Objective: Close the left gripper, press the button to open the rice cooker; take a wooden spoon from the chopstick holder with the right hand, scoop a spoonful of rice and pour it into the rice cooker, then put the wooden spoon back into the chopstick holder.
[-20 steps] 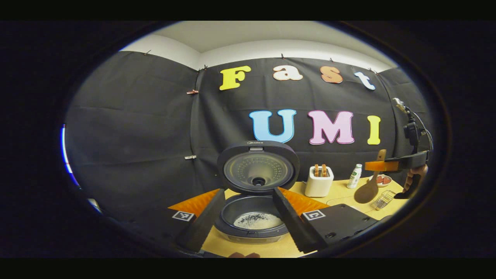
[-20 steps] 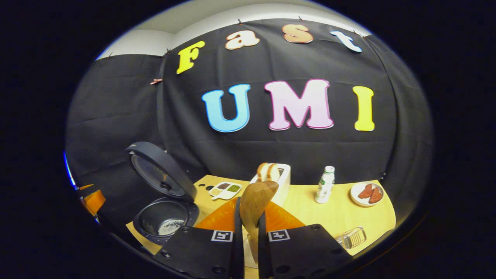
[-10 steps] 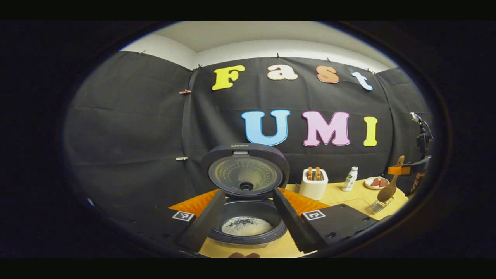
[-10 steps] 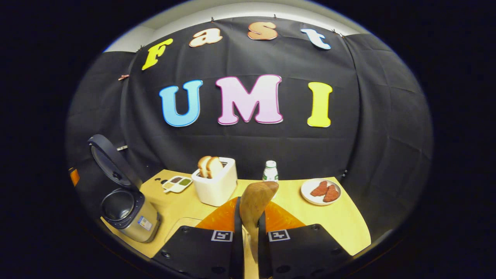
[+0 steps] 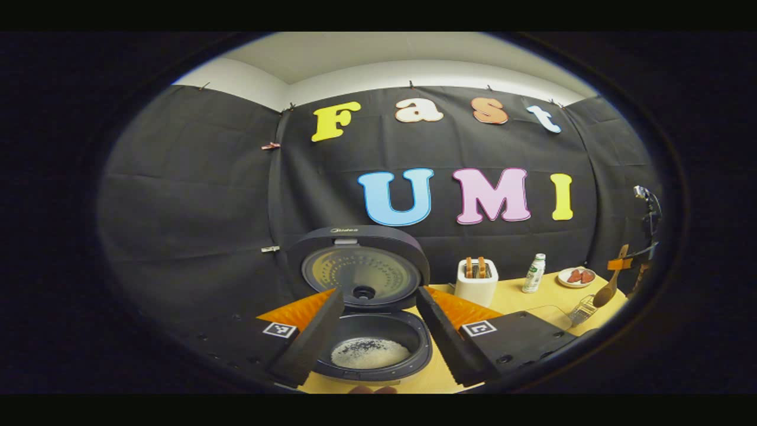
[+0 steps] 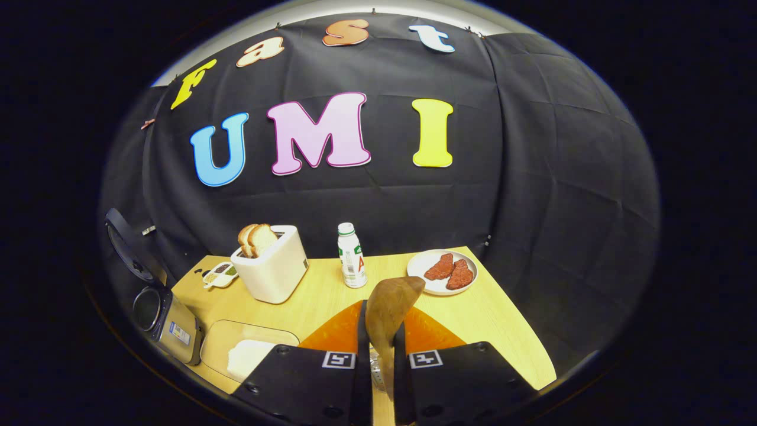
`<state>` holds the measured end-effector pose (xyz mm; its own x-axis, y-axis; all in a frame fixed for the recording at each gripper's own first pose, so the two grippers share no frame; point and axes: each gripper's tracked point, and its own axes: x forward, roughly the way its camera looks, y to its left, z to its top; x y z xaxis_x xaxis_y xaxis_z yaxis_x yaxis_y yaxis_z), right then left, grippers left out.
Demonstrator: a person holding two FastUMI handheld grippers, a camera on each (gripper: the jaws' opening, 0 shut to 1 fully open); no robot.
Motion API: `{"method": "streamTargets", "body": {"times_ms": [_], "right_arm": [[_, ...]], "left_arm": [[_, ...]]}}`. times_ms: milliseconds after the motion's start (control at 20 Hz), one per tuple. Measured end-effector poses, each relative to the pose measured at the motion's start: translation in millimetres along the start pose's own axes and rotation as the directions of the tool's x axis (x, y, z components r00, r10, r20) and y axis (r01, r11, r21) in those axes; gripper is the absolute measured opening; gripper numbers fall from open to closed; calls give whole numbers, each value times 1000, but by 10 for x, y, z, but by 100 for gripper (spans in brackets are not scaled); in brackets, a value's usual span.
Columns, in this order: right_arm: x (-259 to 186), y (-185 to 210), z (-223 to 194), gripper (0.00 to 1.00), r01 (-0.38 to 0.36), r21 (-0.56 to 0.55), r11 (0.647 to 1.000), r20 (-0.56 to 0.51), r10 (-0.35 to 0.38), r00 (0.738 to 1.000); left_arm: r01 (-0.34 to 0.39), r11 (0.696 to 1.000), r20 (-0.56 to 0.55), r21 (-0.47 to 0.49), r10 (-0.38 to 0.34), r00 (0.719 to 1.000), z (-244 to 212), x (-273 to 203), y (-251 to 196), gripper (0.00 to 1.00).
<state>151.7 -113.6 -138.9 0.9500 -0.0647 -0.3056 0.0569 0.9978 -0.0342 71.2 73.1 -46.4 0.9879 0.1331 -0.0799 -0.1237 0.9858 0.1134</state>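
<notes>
Gripping a brown wooden spoon (image 6: 387, 313) by the handle between both fingers, jaws all but shut on it, bowl tilted up just ahead of the right gripper (image 6: 378, 355) above the pale wooden table (image 6: 497, 319). Beyond the spoon, a small white bottle with a green label (image 6: 351, 255), a white plate of reddish meat slices (image 6: 445, 271) to its right and a white toaster holding two slices of bread (image 6: 269, 260) to its left; a little sectioned condiment dish (image 6: 220, 273) past the toaster, and a flat tray of white rice (image 6: 248, 355) near the table's front. Spread wide and holding nothing, the left gripper (image 5: 378, 331), with the dark round rice cooker (image 5: 369, 349) between its fingers, lid standing open, white rice flecked with dark grains in the pot. Far right in the left gripper view, a clear wire-frame chopstick holder (image 5: 582, 309) on the table, just below the spoon bowl.
</notes>
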Motion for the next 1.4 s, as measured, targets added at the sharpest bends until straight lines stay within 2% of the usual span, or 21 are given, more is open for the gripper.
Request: {"method": "streamTargets", "body": {"times_ms": [350, 550, 800, 900, 1100, 1200, 1400], "right_arm": [[143, -60, -365, 18, 7, 20, 1000, -102, -5, 995], [97, -141, -650, 19, 23, 21, 999, -186, -19, 982], [77, -192, -850, 19, 41, 4, 999, -231, -39, 972], [71, -220, -884, 24, 55, -12, 998, -244, -56, 968], [35, -243, -691, 29, 71, 2, 997, -189, -70, 979], [-13, -265, -610, 49, 75, 5, 997, -163, -73, 984], [-157, -339, -470, 62, 99, 5, 995, -122, -97, 988]], "left_arm": [[-21, 1000, -3, 0, 21, 1000, 14, -11, -32, 86], [-21, 1000, -6, 7, 21, 1000, 5, -34, -75, 86], [-24, 1000, -13, 13, 24, 1000, 15, -46, -73, 86], [-23, 1000, -12, 14, 23, 1000, 10, -55, -88, 86], [-21, 1000, -16, 16, 22, 1000, 13, -55, -101, 86], [-18, 1000, -11, 20, 18, 1000, 28, -54, -134, 86], [-7, 1000, -4, 23, 7, 1000, 59, -46, -176, 86]]}}
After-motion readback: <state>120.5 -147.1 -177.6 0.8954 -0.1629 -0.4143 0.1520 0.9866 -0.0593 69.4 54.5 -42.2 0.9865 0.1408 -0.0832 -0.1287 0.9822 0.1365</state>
